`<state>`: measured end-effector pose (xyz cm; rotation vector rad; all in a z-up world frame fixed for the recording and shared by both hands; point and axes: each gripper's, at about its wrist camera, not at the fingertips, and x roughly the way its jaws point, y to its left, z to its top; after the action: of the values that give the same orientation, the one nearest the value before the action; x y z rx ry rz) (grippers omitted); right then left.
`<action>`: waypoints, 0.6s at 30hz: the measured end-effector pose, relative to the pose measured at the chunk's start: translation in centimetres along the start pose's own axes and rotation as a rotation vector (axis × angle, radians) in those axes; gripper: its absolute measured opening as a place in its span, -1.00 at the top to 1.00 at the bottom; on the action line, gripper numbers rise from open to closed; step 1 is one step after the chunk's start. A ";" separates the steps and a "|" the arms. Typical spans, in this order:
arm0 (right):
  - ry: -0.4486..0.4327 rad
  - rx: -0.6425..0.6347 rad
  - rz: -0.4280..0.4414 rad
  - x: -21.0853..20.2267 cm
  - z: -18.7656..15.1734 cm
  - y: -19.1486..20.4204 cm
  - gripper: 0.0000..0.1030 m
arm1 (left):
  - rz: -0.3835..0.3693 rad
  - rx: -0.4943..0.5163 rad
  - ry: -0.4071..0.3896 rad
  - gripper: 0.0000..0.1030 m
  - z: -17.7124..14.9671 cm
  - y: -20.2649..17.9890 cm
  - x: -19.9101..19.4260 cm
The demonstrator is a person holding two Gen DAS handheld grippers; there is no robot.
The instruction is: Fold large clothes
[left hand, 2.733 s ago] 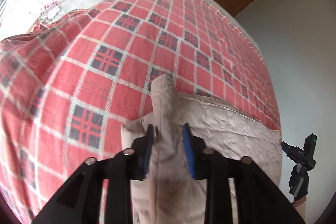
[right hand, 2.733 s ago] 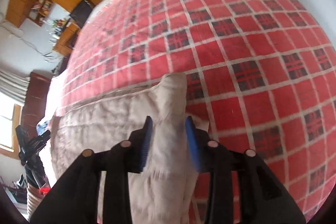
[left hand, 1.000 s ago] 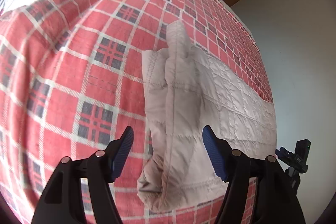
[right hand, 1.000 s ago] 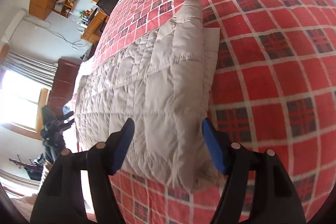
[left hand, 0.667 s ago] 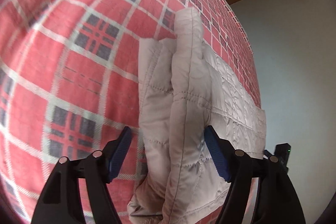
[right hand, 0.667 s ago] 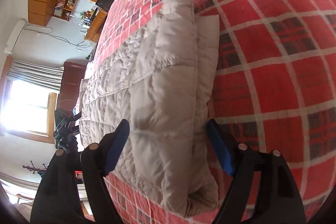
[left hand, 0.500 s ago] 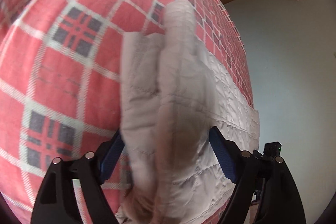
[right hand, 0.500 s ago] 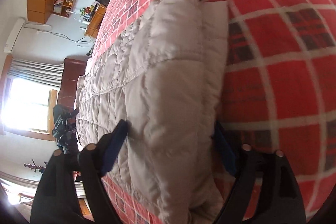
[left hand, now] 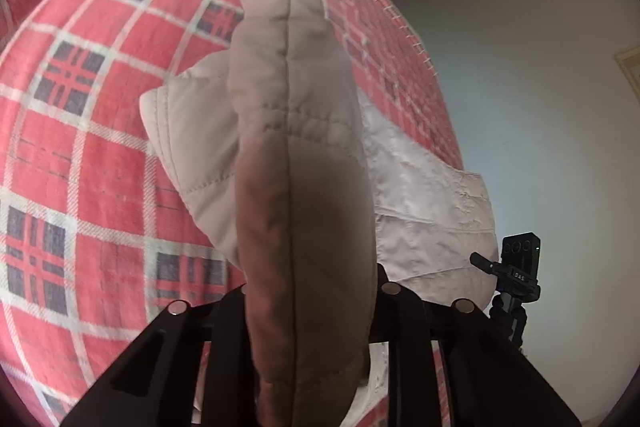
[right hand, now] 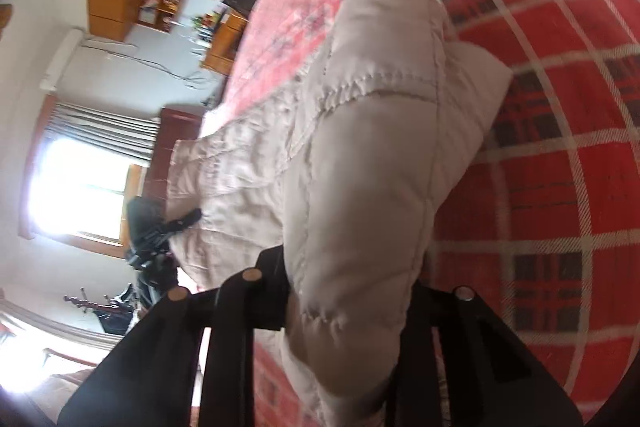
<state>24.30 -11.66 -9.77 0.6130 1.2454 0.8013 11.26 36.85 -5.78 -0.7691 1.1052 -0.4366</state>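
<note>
Both tongs have closed in since a moment ago, when they stood wide apart over the cloth. Now the left tongs [left hand: 310,291] pinch a thick fold of the beige quilted coat [left hand: 288,131], and the right tongs [right hand: 352,291] pinch its other end [right hand: 360,155]. Beyond, the coat lies on the red plaid bed [left hand: 80,155].

Puffy beige jacket [left hand: 304,155] fills the middle of both views; open plaid bed [left hand: 80,155] outside each end, tripod camera [left hand: 518,267] past the bed's edge.
</note>
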 end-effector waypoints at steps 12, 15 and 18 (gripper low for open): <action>-0.006 -0.044 0.118 -6.1 -8.2 5.8 0.60 | -0.049 0.059 -0.053 0.59 -9.0 -3.6 -12.7; 0.015 -0.043 0.107 -5.7 -10.7 6.2 0.60 | -0.024 0.049 -0.041 0.58 -11.6 -2.5 -14.0; 0.049 -0.013 0.091 -4.4 -13.1 5.8 0.60 | 0.004 0.004 -0.005 0.57 -13.3 -0.2 -13.6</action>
<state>9.92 -12.04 -5.66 0.6464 1.2628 0.9039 -6.34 41.33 -0.14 -0.7644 1.1006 -0.4334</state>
